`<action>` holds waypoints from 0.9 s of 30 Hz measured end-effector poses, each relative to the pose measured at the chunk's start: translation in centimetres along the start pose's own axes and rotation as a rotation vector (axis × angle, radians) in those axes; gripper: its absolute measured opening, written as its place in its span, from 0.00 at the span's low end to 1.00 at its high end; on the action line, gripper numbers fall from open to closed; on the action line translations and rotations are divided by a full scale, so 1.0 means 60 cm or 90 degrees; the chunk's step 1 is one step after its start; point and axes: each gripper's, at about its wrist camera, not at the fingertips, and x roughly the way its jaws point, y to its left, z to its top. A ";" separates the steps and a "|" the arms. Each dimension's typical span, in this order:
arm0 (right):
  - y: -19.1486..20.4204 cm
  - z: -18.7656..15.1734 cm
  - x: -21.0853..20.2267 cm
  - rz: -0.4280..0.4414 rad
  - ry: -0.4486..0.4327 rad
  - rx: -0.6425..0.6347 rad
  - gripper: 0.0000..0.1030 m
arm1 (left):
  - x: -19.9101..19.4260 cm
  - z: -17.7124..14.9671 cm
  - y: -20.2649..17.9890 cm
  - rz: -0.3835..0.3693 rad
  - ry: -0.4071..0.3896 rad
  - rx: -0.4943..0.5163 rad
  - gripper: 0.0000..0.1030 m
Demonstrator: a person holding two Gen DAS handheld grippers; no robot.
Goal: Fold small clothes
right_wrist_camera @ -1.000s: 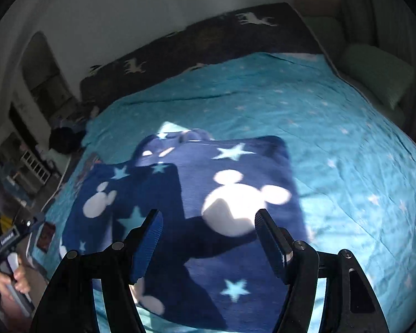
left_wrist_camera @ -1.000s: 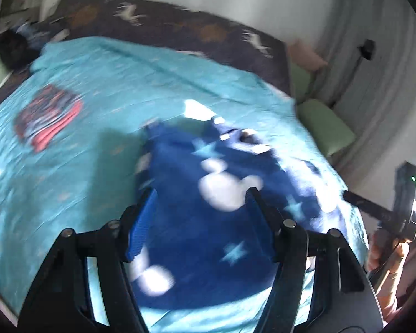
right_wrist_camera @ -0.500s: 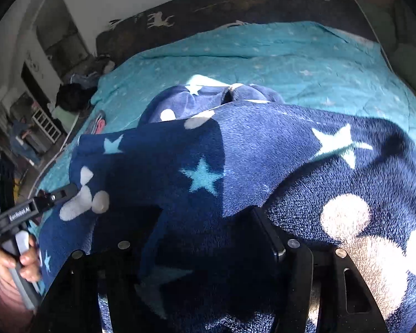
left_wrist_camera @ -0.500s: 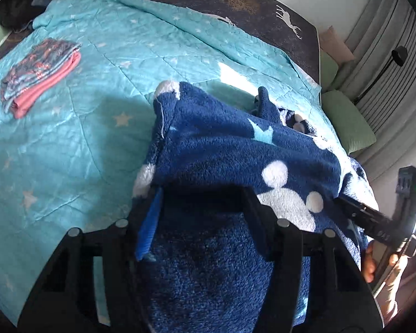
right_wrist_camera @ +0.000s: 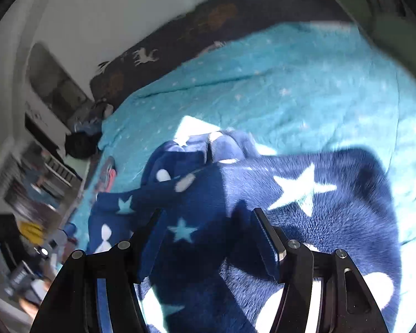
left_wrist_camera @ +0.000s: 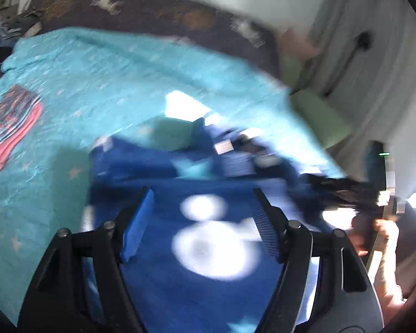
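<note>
Fleece everywhere up close: the navy fleece garment (left_wrist_camera: 208, 291) with white stars and mouse heads lies on the turquoise bedspread (left_wrist_camera: 97, 83), right under both tools. Left gripper (left_wrist_camera: 205, 211) has its jaws opening above the fabric, pinching nothing. Right gripper (right_wrist_camera: 205, 236) sits spread over a raised fold (right_wrist_camera: 185, 249), pads not pressing it. Further off to the left there's a folded stack of clothes (left_wrist_camera: 11, 122), then the dark reindeer blanket (right_wrist_camera: 180, 44) along the far edge of the bed
</note>
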 end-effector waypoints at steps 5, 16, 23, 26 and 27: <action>-0.027 -0.004 0.017 0.003 -0.022 0.012 0.55 | 0.011 -0.012 0.074 -0.071 -0.002 -0.120 0.67; -0.089 -0.017 -0.088 -0.089 -0.068 0.074 0.65 | -0.098 -0.060 0.088 -0.005 -0.041 -0.107 0.71; -0.061 -0.046 -0.135 -0.076 -0.122 0.051 0.63 | -0.115 -0.106 0.128 0.019 0.003 -0.130 0.71; 0.001 -0.054 -0.143 0.014 -0.102 -0.011 0.64 | -0.114 -0.118 0.131 0.019 0.014 -0.133 0.71; 0.022 -0.060 -0.140 0.056 -0.090 -0.023 0.64 | -0.113 -0.121 0.130 0.017 0.018 -0.134 0.71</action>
